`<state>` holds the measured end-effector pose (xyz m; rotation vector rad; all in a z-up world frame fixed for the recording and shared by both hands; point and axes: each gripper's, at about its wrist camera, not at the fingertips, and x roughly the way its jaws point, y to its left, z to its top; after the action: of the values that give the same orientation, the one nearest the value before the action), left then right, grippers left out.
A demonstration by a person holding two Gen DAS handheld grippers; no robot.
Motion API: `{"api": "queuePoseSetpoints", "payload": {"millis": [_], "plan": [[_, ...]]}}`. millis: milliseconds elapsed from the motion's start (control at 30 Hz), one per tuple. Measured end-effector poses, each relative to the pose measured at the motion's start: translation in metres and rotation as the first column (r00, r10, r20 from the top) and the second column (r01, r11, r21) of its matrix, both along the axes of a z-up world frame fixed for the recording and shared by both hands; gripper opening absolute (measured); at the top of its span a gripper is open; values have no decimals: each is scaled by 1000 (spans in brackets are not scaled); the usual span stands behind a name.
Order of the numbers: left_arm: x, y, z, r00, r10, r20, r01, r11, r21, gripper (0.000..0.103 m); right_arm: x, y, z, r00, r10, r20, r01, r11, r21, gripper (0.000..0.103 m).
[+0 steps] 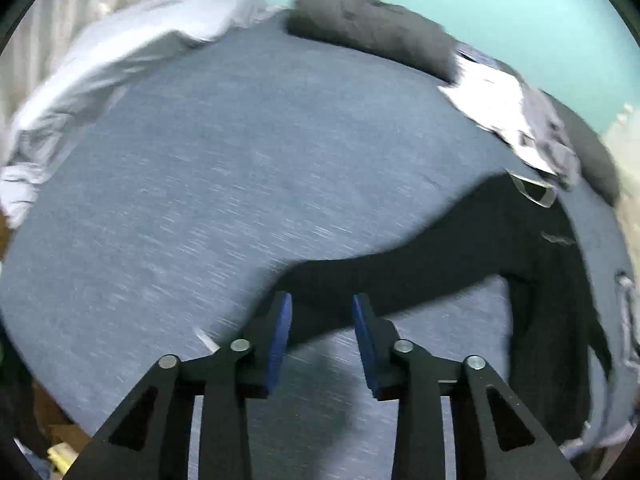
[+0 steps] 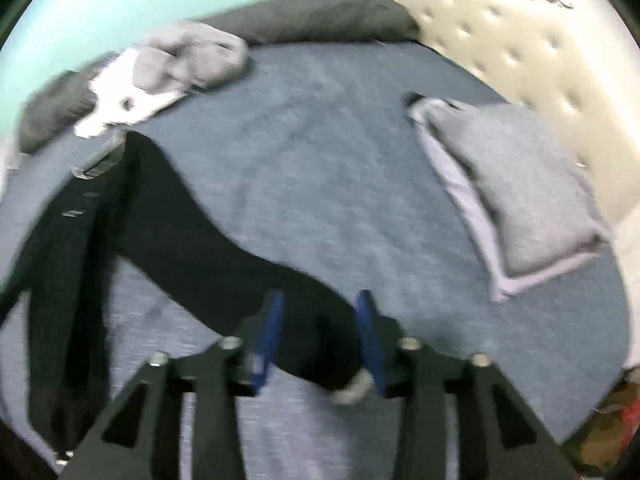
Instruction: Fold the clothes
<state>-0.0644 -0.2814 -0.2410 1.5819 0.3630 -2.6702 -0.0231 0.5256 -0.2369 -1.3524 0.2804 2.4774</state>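
Observation:
A black long-sleeved garment [image 1: 460, 248] lies spread on the blue bed cover [image 1: 240, 160], its collar toward the far side. In the left wrist view one sleeve [image 1: 400, 276] runs toward my left gripper [image 1: 321, 300]. That gripper hovers over the sleeve's end with its blue pads apart and not pressing on the cloth. In the right wrist view the same garment [image 2: 168, 232] stretches its other sleeve under my right gripper [image 2: 319, 296]. The pale cuff [image 2: 352, 388] shows low between its open fingers, which are not clamped on it.
A blue pillow [image 2: 520, 184] lies at the right by the tufted cream headboard [image 2: 540, 40]. A pile of grey and white clothes [image 2: 160, 76] and a dark grey roll [image 2: 320, 16] sit along the far edge. A pale lilac cloth [image 1: 100, 68] is bunched at the far left.

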Motion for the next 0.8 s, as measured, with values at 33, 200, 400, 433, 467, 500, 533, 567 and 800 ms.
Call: {"api": "queuePoseSetpoints", "payload": {"millis": [33,200,400,433,467,500,533,567,800], "plan": [[0,18,-8,999,-49,23,48,999,25,39,1,-8,1,999,23,-24,-24,999,-27,49],[9,116,-61,957,-257,132,223,948,229,44,-13,-74,-35,964,264,33,-248,937,-248,49],[29,209,-98,890,-417,183,340,876,342,45,-14,-162,-81,899,432,77,-354,816,-456,50],[31,218,-101,885,-428,181,350,870,347,45,-13,-170,-85,892,445,79,-358,803,-475,50],[32,226,-104,880,-440,182,358,863,356,45,-12,-180,-89,884,460,80,-366,790,-493,50],[33,232,-107,878,-444,176,359,857,369,45,-13,-187,-92,880,469,78,-372,782,-499,50],[34,237,-109,878,-448,169,360,851,383,45,-13,-191,-92,877,475,76,-377,776,-505,50],[35,242,-111,877,-450,168,358,846,395,45,-12,-194,-94,876,476,72,-376,770,-516,50],[40,267,-119,870,-466,163,368,832,416,19,-12,-212,-99,859,509,51,-392,720,-572,42]]}}
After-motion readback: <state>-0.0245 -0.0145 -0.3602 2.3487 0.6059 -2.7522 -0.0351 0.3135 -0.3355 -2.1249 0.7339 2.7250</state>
